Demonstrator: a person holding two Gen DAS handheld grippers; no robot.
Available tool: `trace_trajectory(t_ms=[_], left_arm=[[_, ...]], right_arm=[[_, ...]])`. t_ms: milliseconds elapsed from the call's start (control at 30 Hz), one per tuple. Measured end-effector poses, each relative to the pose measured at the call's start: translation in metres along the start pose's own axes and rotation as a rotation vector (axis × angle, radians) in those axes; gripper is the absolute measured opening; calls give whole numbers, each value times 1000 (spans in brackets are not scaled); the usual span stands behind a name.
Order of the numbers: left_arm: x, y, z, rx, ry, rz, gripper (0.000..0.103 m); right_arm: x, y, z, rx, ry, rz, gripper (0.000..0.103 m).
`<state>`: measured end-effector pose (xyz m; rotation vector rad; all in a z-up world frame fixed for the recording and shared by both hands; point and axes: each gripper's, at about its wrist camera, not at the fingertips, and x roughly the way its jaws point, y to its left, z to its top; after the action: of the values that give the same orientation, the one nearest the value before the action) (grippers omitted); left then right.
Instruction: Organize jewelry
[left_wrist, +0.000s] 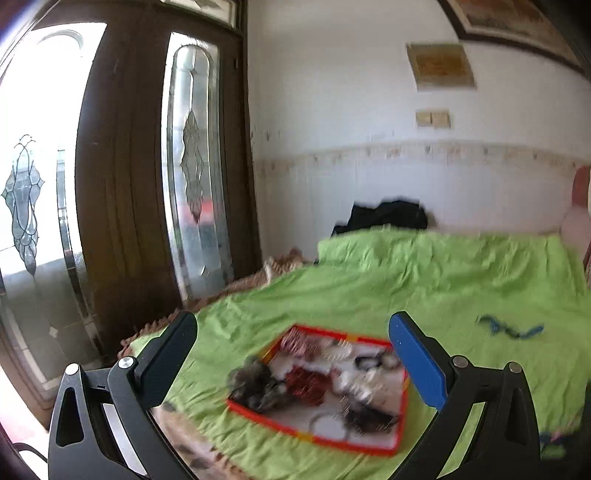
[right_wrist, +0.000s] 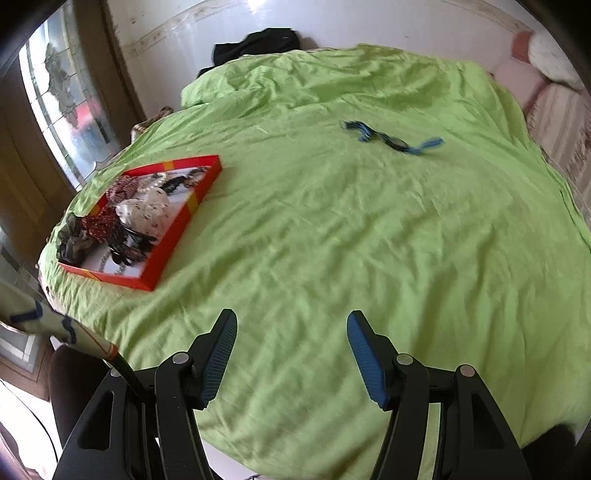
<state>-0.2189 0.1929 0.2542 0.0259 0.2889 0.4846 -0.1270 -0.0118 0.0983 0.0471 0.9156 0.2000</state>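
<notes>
Green bedspread (right_wrist: 332, 229), red jewelry tray (right_wrist: 177, 229), blue necklace (right_wrist: 391, 138)

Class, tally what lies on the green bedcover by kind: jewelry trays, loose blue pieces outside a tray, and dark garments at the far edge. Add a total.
Red-rimmed tray of jewelry: 1
Loose blue piece: 1
Dark garment: 1
Total: 3

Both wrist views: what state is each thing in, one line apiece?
Left hand-held gripper: open, empty, above the box.
Right hand-held gripper: open, empty, over bare sheet.
Red box: lidless, full of mixed jewelry, flat on the sheet.
Blue strand: loose on the sheet, apart from the box.
Green sheet: spread, wrinkled.
</notes>
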Motion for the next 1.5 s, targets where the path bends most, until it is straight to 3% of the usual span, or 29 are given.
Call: trace_trajectory(t_ms=[167,333,533,867,1500], left_arm=[[17,19,-21,27,86,24,103],[34,33,-38,5,165,20,103],[54,31,-51,-31,267,-31,103],[70,18,-68,-8,412,-61,103],[75,0,-82,25,521,-130,103]], right_arm=[[-2,35,25,-45,-41,34,69],[4,57,21,-58,-31,51,71],[13,62,13,-74,6,27,71],[17,71,8,-102,19,23,72],[19,62,5,-69,23,19,74]])
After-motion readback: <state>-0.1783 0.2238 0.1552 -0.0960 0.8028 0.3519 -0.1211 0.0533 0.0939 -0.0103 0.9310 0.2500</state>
